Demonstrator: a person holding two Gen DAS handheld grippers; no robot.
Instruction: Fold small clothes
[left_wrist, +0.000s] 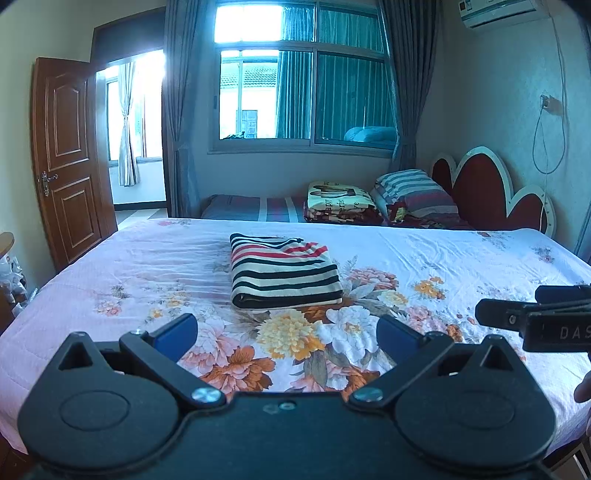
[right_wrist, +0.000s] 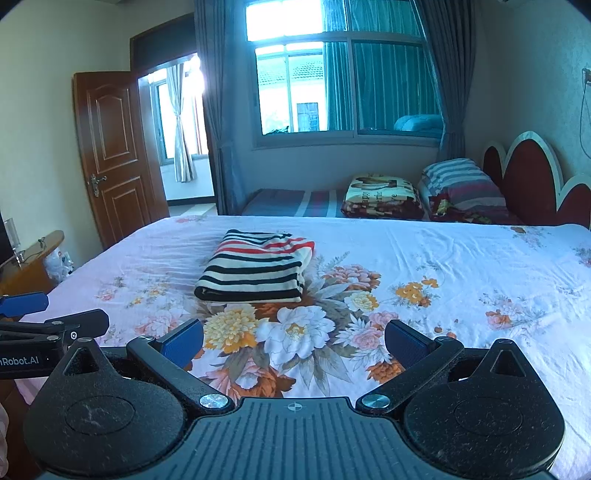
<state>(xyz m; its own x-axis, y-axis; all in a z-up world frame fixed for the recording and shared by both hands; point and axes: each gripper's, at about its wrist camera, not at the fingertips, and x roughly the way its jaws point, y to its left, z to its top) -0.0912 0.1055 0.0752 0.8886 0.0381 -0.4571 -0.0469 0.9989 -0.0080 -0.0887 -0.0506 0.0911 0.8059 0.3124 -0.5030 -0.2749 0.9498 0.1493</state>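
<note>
Left wrist view: floral bedsheet (left_wrist: 461, 258) across mid-frame, folded striped garment (left_wrist: 282, 273) at centre, straight ahead of left gripper (left_wrist: 288, 334), long axis running away. Jaws wide apart, empty. Right wrist view: same garment upper left of right gripper (right_wrist: 295, 341), likewise spread, empty. Left nearer.

Left hand-held gripper (left_wrist: 286, 334) and right hand-held gripper (right_wrist: 295, 341), side by side, level, jaws spread wide, holding nothing.
</note>
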